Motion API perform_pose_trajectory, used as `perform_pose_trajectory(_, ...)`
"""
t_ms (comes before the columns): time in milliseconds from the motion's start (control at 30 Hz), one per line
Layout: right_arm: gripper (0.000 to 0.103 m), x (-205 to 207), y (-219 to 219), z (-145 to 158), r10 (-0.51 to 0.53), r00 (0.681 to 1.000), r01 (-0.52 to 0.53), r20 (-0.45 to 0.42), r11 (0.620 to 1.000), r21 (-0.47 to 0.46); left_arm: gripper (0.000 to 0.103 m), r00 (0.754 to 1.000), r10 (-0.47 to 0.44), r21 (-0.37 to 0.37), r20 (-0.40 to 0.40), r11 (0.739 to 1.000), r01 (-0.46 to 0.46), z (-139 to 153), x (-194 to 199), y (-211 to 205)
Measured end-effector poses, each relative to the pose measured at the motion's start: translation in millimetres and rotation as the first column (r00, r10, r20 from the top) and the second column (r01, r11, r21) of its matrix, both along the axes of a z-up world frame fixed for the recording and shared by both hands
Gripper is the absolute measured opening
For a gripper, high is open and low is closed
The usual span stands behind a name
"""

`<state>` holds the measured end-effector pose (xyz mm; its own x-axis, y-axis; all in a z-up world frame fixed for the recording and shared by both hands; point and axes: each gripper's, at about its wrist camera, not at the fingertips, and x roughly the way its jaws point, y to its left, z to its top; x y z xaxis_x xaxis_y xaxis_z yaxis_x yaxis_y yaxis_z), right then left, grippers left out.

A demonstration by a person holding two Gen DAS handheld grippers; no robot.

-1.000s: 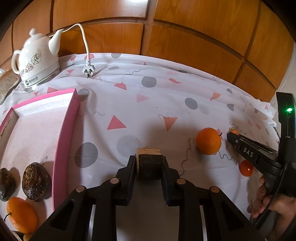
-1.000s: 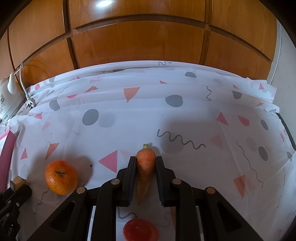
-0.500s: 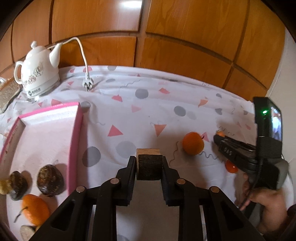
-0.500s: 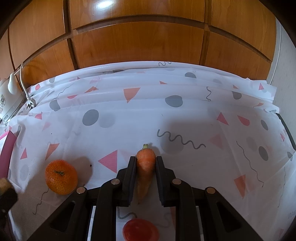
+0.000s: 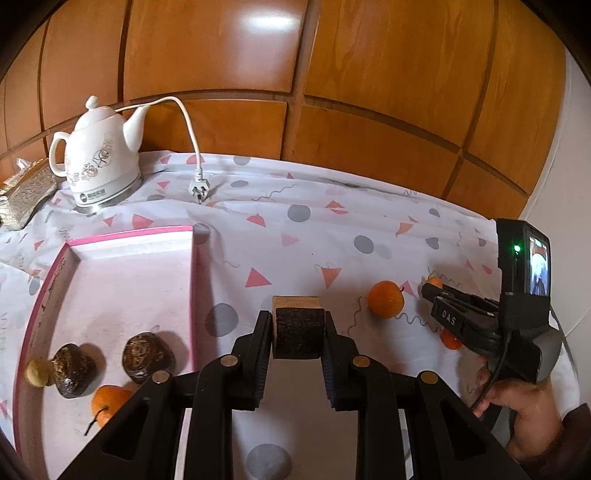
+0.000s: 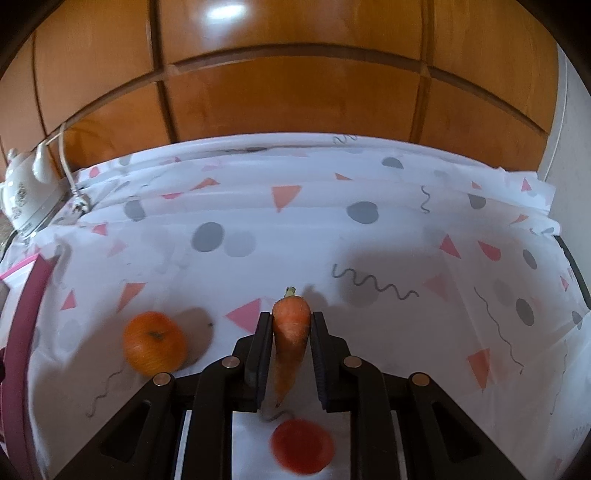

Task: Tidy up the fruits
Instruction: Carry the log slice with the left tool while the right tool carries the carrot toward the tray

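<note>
Between left fingers (image 5: 266,341): dark chunk (image 5: 298,332) clamped | right fingers (image 6: 262,347): carrot (image 6: 290,334) clamped

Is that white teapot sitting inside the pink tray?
No, the teapot stands on the tablecloth behind the pink tray, which holds only a few fruits.

Bright, soft-shadowed fisheye views, glare on wood panels (image 5: 273,22), dark vignetted corners.
</note>
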<state>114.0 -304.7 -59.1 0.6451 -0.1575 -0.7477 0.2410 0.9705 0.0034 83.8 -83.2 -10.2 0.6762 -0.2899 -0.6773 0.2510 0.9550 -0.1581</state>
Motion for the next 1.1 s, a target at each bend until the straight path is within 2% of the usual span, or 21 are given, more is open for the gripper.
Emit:
perform_pose_trajectory(400, 0.020, -24.6, 35.9, 23.0, 0.070, 0.995, -0.070, 0.074, 0.998, -0.002, 0.025, 0.999, 0.042, -0.014, 0.026, 0.999, -0.041, 9.6, -9.4, 29.7)
perform_pose_trajectory(667, 0.020, -36.7, 68.8, 37.5, 0.140, 0.983, -0.143, 0.119, 0.990, 0.016, 0.025, 0.994, 0.097, -0.034, 0.043, 0.995, -0.096, 18.5, -14.8, 64.0)
perform_pose_trajectory(1100, 0.020, -48.2, 151.8, 44.7, 0.354, 0.926, -0.365, 0.129, 0.928, 0.077, 0.025, 0.974, 0.225, -0.036, 0.036, 0.974, -0.224, 15.4, -20.2, 128.9)
